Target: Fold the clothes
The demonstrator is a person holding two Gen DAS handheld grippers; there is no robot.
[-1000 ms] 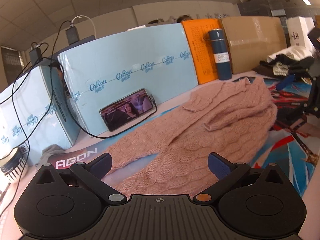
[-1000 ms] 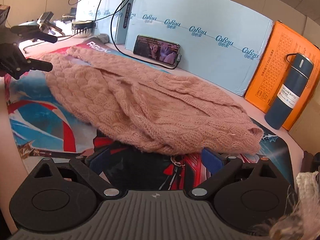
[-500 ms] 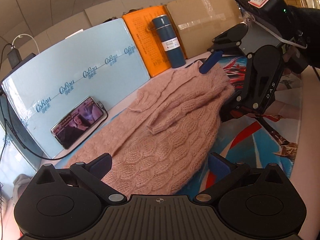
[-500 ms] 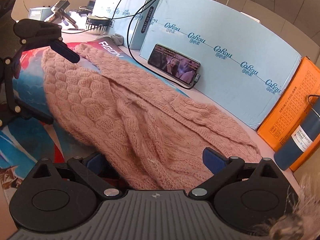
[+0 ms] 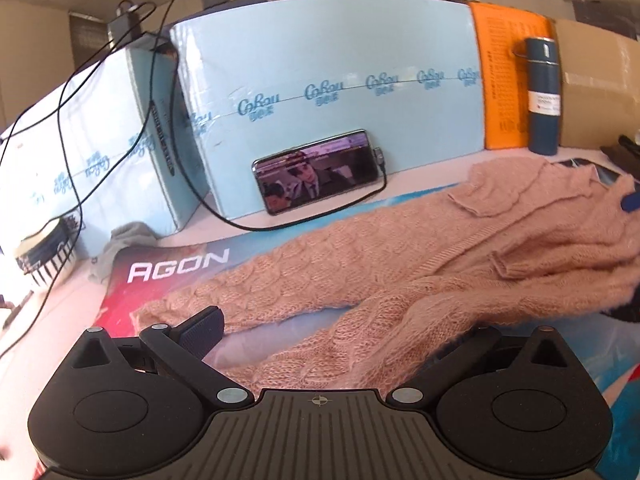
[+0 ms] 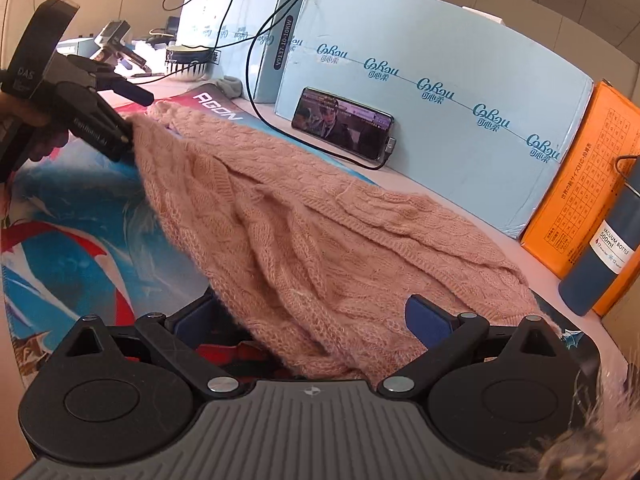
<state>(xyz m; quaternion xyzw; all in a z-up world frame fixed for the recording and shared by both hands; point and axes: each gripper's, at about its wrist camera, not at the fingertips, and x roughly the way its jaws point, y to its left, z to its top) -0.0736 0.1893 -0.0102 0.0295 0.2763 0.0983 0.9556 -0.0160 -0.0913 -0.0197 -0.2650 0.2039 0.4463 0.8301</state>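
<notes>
A pink cable-knit sweater (image 5: 420, 264) lies stretched along a printed AGON desk mat (image 5: 176, 270). My left gripper (image 5: 328, 336) is open around the sweater's near end; the knit lies between its fingers and hides the right one. In the right wrist view the sweater (image 6: 304, 232) runs from my right gripper (image 6: 316, 316) to the left gripper (image 6: 132, 120). The right gripper is open, with the sweater's edge lying between its blue pads (image 6: 424, 316).
Light blue Cobou boxes (image 5: 320, 92) stand along the back with a phone (image 5: 316, 170) leaning on them and cables. A blue vacuum bottle (image 6: 600, 256) and orange box (image 6: 580, 196) stand at the right. A striped bowl (image 5: 46, 254) sits at far left.
The left gripper swung back left and came down over the sweater's near end. The right gripper pushed in so the sweater's edge now lies between its fingers. Both stayed open.
</notes>
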